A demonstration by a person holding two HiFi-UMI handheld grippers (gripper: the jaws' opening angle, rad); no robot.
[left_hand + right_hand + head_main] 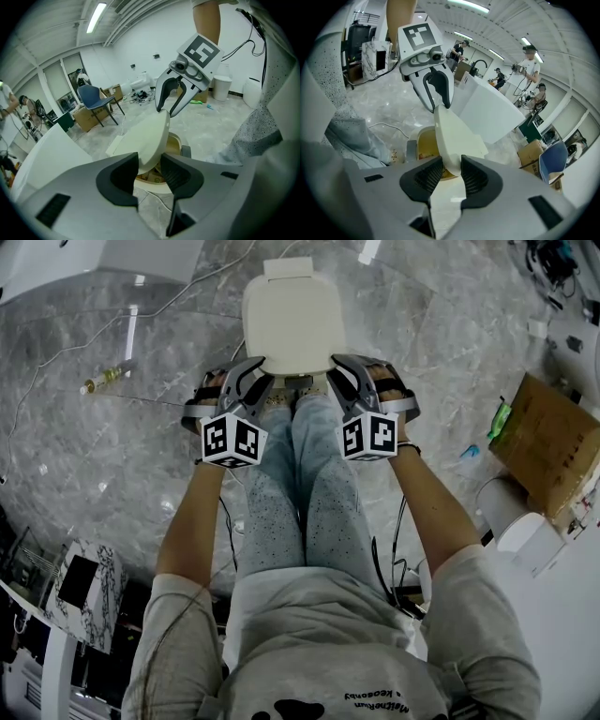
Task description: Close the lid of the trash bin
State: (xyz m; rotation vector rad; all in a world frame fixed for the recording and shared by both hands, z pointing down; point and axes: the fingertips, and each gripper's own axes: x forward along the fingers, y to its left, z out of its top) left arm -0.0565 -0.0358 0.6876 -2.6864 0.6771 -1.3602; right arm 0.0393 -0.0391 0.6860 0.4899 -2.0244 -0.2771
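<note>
the lid (292,320) is not down yet. it stands tilted, about halfway, and the open mouth of the trash bin (423,140) shows under it, just beyond your jaws. your left gripper (150,173) and right gripper (451,176) each straddle the lid's near edge, one at either corner. both look released, jaws spread wide around the edge rather than pinching it. what's left, i judge, is the last of the swing, until the lid sits flat on the rim.
</note>
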